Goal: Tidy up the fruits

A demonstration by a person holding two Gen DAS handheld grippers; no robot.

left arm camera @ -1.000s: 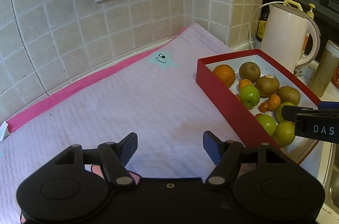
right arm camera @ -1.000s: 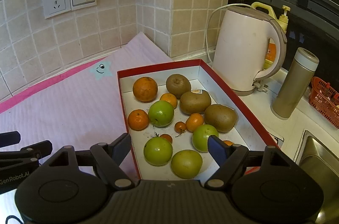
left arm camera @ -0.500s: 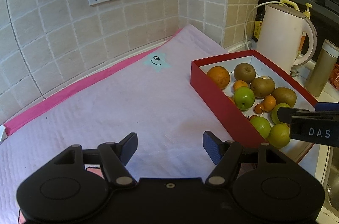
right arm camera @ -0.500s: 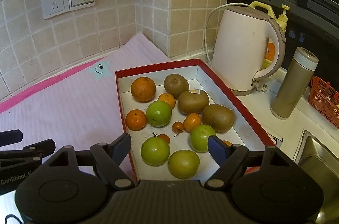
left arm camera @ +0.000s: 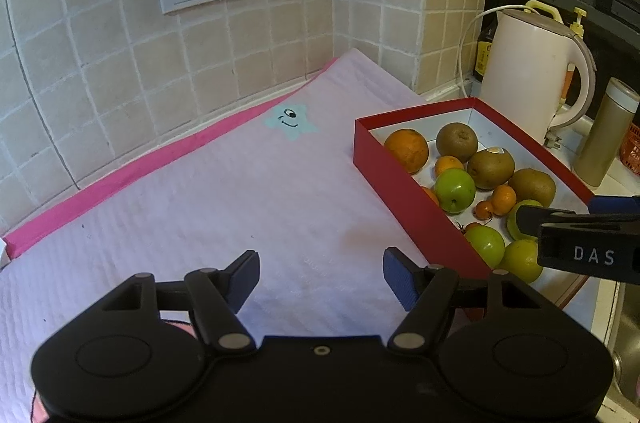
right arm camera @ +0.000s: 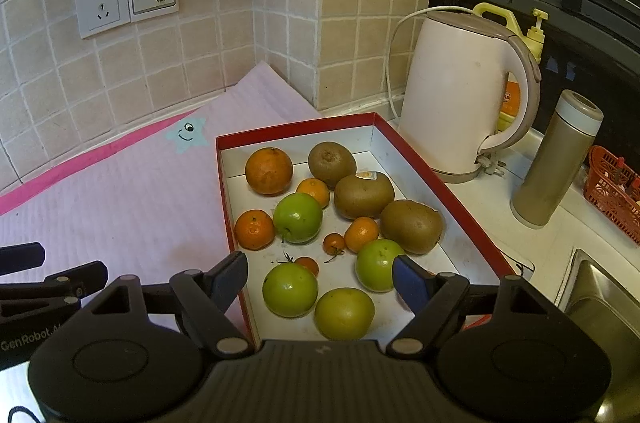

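Fruits (right arm camera: 298,218) fill the red box (right arm camera: 448,189) at the pink mat's (left arm camera: 200,207) right edge; one kiwi (right arm camera: 364,195) bears a sticker. Left gripper (left arm camera: 320,273) and right gripper (right arm camera: 320,275), lettered "DAS" and "GenRobot.A", both stand spread, pinching nothing.

We see a shallow red box (right arm camera: 436,179) with a white inside, holding loose fruit: one large orange (right arm camera: 268,170) at the far left, three brown kiwis (right arm camera: 363,196) along the right. Four green apples (right arm camera: 297,218) and several small tangerines (right arm camera: 253,229) sit mixed in the middle and near end, some touching.

right gripper (left arm camera: 588,255): "DAS" | left gripper (right arm camera: 28,341): "GenRobot.A"
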